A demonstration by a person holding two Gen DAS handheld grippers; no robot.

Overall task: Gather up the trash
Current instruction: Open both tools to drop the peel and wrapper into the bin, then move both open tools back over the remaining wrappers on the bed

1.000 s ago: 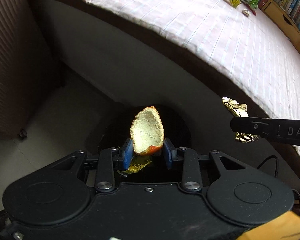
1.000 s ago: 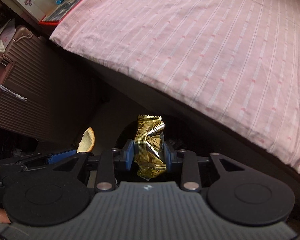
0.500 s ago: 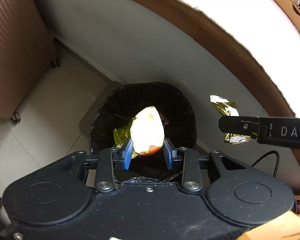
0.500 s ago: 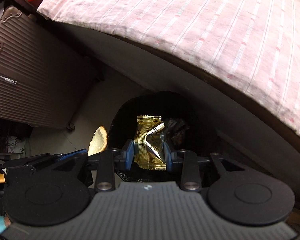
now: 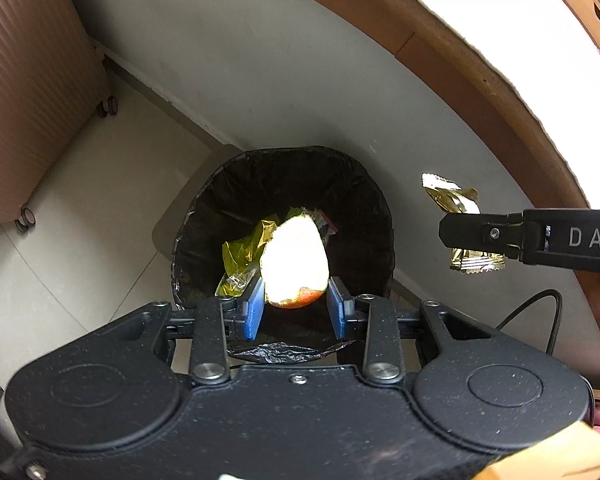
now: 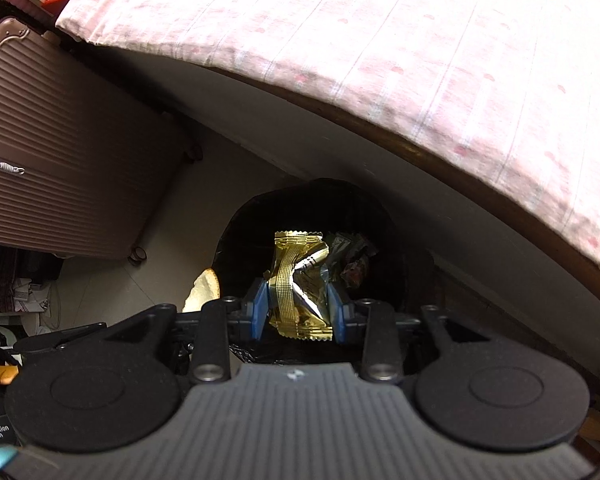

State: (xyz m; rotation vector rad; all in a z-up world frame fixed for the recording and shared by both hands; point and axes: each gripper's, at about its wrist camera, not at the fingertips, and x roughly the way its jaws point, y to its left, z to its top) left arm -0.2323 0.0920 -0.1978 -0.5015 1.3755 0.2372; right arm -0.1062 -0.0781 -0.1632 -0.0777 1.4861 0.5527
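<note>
A: What does the left gripper have?

B: A piece of orange peel, pinched low down between its blue fingers, pale inside facing the camera. It hangs right over the mouth of the black-lined trash bin.

A: A second ago?

B: The same grip, but then the bin was a dark shape half hidden behind the peel, with the bed filling the top of the view. Now both hands have sunk and tipped downward, so the bin's rim shows in full and a yellow-green wrapper is visible inside it.

A: And the right gripper?

B: Its fingers hold a crumpled gold wrapper, also above the bin. The gap looks about as before, perhaps slightly wider, with the pads touching the foil on both sides.

A: Surroundings?

B: A ribbed pink suitcase stands on the floor to the left, and the bed's pink striped sheet hangs above.
</note>
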